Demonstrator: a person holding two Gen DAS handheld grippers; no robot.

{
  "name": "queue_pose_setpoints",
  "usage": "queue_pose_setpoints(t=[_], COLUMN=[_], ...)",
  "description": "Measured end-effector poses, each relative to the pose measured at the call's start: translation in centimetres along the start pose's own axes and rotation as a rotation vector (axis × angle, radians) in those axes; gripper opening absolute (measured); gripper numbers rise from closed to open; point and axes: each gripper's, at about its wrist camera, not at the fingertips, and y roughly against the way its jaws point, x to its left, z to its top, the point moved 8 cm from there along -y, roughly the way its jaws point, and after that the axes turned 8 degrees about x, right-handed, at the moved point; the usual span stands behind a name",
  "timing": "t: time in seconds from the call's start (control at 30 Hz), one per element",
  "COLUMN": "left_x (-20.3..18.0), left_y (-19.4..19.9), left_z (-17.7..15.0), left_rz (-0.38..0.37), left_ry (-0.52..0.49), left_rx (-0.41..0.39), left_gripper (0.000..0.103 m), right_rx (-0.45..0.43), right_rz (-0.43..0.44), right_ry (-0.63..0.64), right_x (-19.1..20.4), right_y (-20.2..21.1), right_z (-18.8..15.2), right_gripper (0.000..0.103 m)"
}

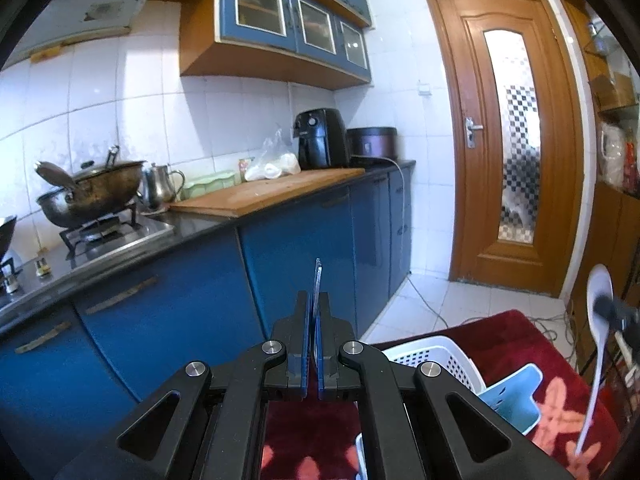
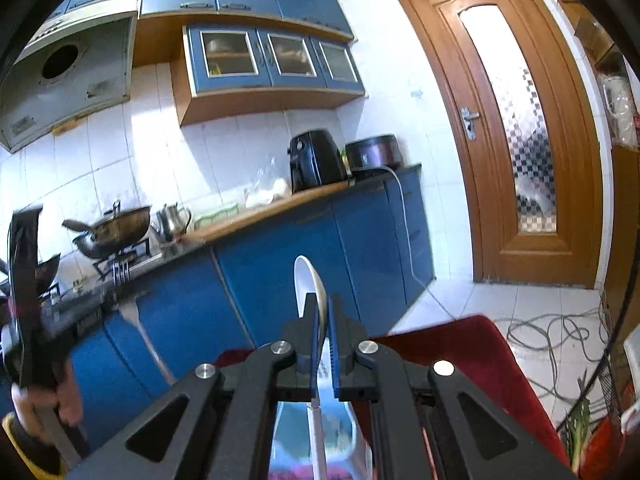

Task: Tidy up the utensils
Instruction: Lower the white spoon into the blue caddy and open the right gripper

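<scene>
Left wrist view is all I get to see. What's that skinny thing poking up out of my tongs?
Observer: In the right wrist view it's a fork, seen from the side, tines up. Your tongs are shut on it.
Operator: Who's carrying my tongs? I can't see behind them.
Observer: A hand is wrapped round the grip at the back.

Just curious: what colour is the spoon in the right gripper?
White; the spoon shows best in the right wrist view.
</scene>
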Motion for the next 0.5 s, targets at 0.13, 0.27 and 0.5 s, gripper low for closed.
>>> queue_pose_setpoints(t=[0.13, 0.27, 0.5], left_x=[-0.5, -1.1, -1.8], left_y=[-1.7, -3.2, -4.5], left_z=[-1.0, -2.2, -3.8], left_rz=[-0.024, -0.056, -0.106], left_ry=[0.001, 0.011, 0.025], left_rx=[0.022, 0.052, 0.077], left_gripper=[0.002, 0.002, 0.002], right_rx=[-0.049, -0.067, -0.075], right_rz=[-0.02, -0.031, -0.04], right_ry=[0.009, 0.002, 0.012], right_x=[0.4, 0.2, 0.2], right_y=[-1.9, -3.9, -5.7], right_z=[1.0, 0.7, -0.9], right_gripper=[0.006, 0.006, 0.006])
